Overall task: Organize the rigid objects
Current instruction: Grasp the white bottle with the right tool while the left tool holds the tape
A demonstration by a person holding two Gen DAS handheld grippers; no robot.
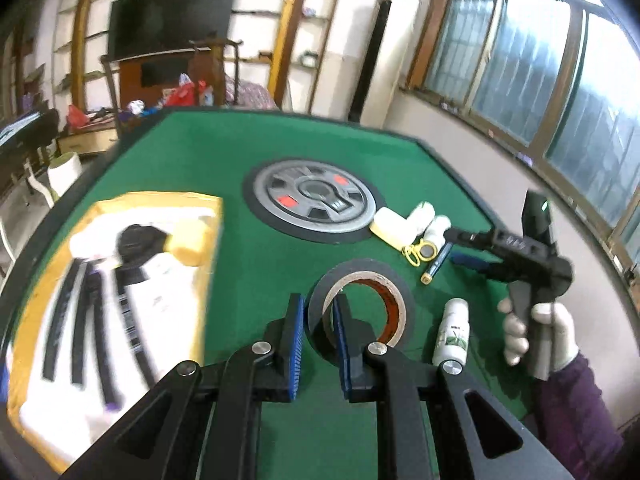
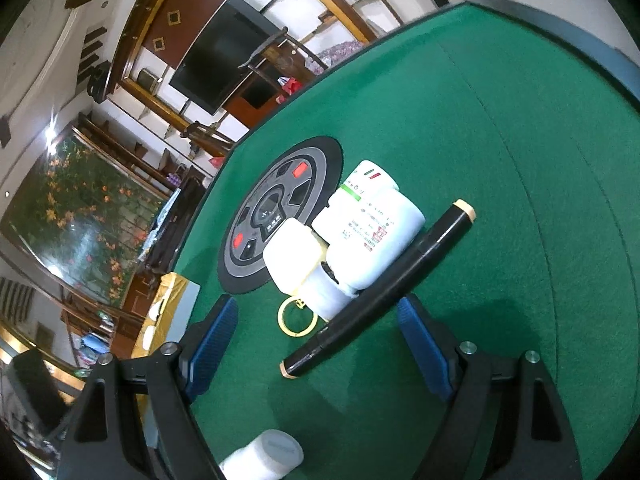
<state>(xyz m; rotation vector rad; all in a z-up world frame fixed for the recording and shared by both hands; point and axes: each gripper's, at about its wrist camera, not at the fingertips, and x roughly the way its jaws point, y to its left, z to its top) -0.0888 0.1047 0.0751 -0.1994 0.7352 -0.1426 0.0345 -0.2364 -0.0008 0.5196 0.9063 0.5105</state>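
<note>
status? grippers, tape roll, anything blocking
Left gripper shut on tape roll wall. Right gripper open around black marker. White bottle beside the tape.

Green felt table (image 1: 224, 152); black tape roll (image 1: 360, 304); white bottle (image 1: 452, 334); black, tan-capped marker (image 2: 376, 292); blue claw pads (image 1: 294, 340).

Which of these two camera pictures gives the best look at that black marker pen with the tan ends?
The right wrist view: the black marker pen lies large and sharp, whole length visible, between the open right tool's fingers. In the left wrist view it is small and far off, partly hidden near the right tool.
</note>
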